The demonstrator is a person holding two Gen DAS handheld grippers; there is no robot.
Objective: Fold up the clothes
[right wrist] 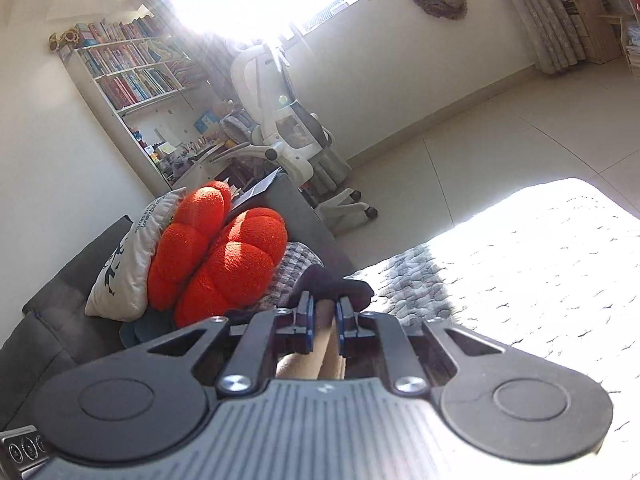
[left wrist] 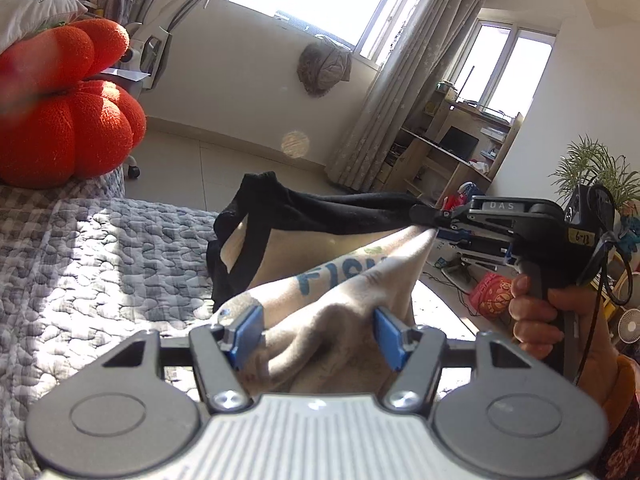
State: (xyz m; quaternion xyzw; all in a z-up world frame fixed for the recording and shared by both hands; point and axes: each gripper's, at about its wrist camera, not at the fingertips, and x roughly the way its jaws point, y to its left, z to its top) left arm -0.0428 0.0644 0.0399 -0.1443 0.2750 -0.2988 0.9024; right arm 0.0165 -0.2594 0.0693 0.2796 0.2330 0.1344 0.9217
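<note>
The cream garment (left wrist: pixel 352 280) with black trim is seen lifted above the quilted bed (left wrist: pixel 100 264), stretched between the two tools. In the left wrist view, the left hand-held gripper (left wrist: pixel 318 330) is shown spread, its blue pads (left wrist: pixel 248 330) standing either side of a bunched fold of cream cloth; whether either pad presses on the cloth cannot be made out. No earlier view is given, so only this spread stance is reported.

Across the frame, the right hand-held gripper (left wrist: pixel 424 216) is seen pinching the garment where black trim and cream cloth meet, and it is gripped by a hand (left wrist: pixel 536 320) whose sleeve is cut off at the edge. Blue lettering on the cloth is partly folded away and cannot be read in full.

In the right wrist view, the right hand-held gripper (right wrist: pixel 324 316) is shown nearly pressed together, with cream cloth between the pads and a dark lump of trim (right wrist: pixel 340 286) bulging past the tips. The rest of the garment is hidden beneath the tool. The orange cushions (right wrist: pixel 224 248) are seen at the head of the bed. The window is washed out by glare.
</note>
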